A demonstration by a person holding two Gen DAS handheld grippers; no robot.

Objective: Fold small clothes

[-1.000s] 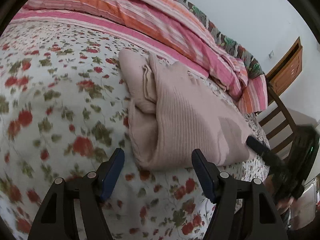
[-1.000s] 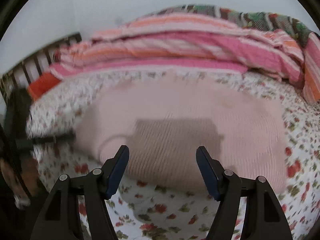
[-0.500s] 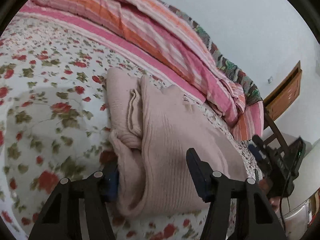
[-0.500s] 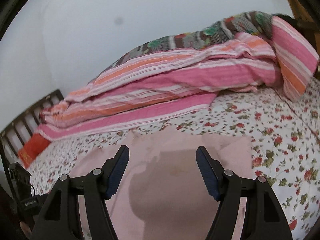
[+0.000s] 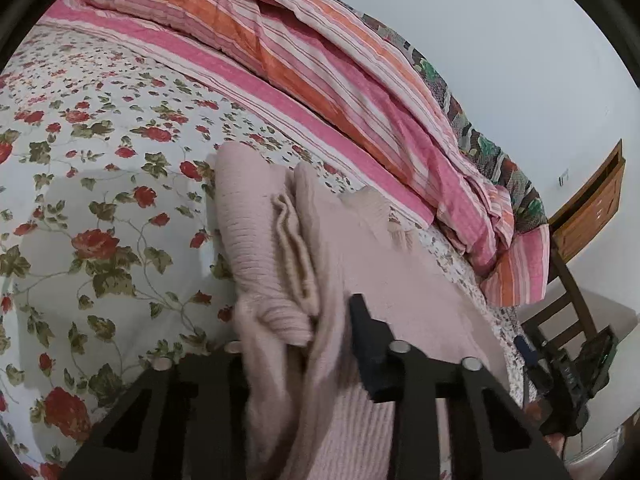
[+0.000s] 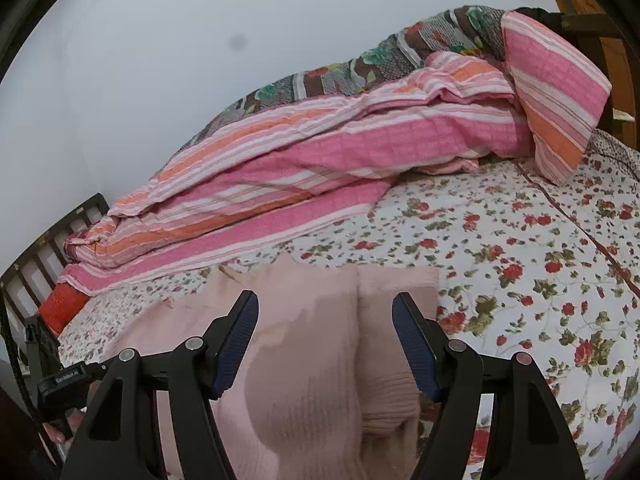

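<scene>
Pink ribbed knitwear, a small sweater [image 5: 272, 240] already doubled into a thick bundle, lies on the flowered bedsheet [image 5: 100, 184] near the bed's front edge, its layered edges stacked like pages. The left tongs [image 5: 296, 344] have just been closing, and the near corner of the bundle is bunched between them, so they look clenched on that fabric; I judge this grip is there to lift or carry the corner over for another fold. The right tongs [image 6: 324, 340] stand released, their blue pads [image 6: 238, 336] spread above the other end of the sweater [image 6: 320, 320], apparently lined up to take a matching hold so both ends move together. Behind, a striped pink and orange quilt [image 6: 320, 152] is heaped against the wall, leaving the sheet free as a folding surface.
</scene>
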